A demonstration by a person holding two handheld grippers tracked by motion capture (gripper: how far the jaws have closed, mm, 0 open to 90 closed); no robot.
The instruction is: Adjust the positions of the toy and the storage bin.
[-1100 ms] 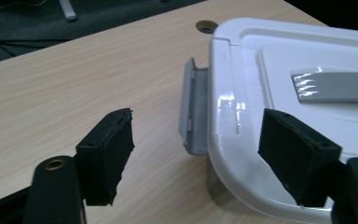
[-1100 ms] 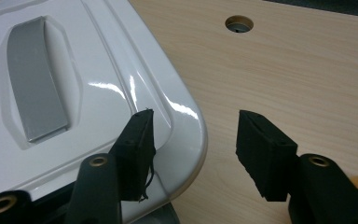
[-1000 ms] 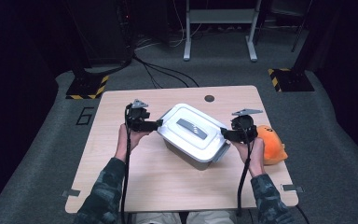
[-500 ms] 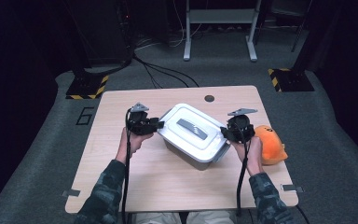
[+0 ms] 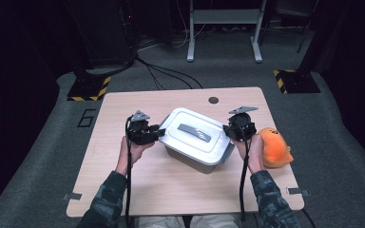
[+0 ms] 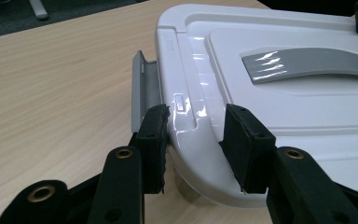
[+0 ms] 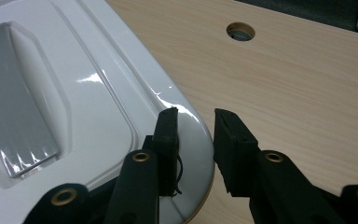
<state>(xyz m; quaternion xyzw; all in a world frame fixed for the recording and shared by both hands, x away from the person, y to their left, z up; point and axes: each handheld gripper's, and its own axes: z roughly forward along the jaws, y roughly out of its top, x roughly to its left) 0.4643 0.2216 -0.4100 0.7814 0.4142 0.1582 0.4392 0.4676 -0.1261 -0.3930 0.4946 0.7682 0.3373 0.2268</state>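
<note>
White lidded box point(image 5: 197, 140) sits on a wooden table point(image 5: 123, 190). The left gripper point(image 6: 196, 133) and right gripper point(image 7: 195, 135) each straddle the lid's rim at opposite ends, jaws parted, not clamped.

I am working in a lab or test bay, not a home. My light wood table point(image 5: 123, 190) stands on grey carpet point(image 5: 43, 156), with yellow-and-black hazard-striped base plates point(image 5: 88, 88) on the floor beyond it. Black cables point(image 5: 166, 73) run across that floor toward dark equipment stands, and a metal frame point(image 5: 223, 28) stands behind.
</note>
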